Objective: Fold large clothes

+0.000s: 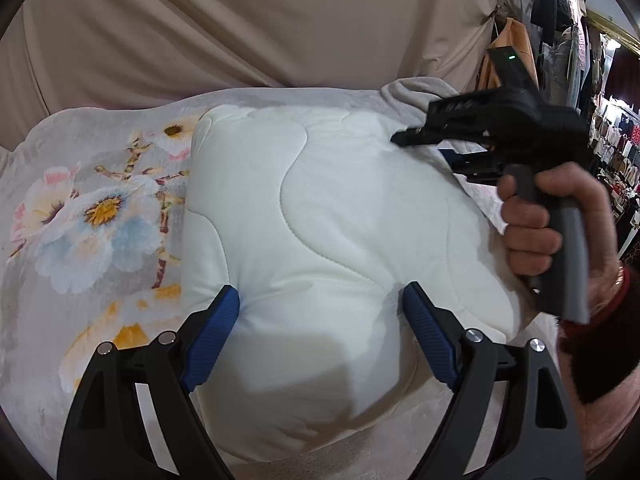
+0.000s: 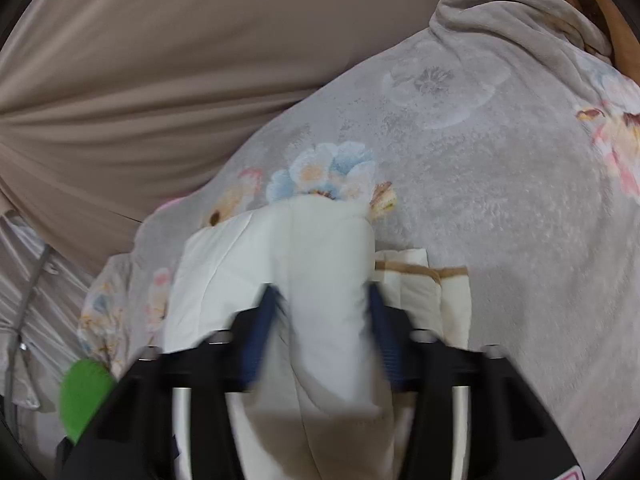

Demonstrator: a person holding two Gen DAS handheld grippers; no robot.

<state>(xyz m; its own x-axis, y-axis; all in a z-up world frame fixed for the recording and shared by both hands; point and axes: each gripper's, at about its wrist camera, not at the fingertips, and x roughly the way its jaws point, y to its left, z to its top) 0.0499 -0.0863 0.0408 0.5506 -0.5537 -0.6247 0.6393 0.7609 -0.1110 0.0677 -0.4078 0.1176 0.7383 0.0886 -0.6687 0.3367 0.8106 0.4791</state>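
Observation:
A white quilted garment (image 1: 328, 216) lies folded in a thick bundle on a grey floral blanket (image 1: 92, 208). My left gripper (image 1: 320, 300) is open, its blue pads set wide apart and pressed on the near part of the bundle. My right gripper (image 1: 436, 148) shows at the bundle's far right edge, held by a hand. In the right wrist view the right gripper (image 2: 324, 304) is open with a fold of the white garment (image 2: 320, 264) between its blue pads; the view is blurred and the pads do not clamp it.
The floral blanket (image 2: 480, 160) covers the whole work surface. A beige curtain (image 1: 240, 20) hangs behind it. Racks of hanging clothes (image 1: 580, 40) stand at the far right. A cream piece with a tan border (image 2: 424, 280) lies beside the garment. A green round thing (image 2: 84, 396) sits at lower left.

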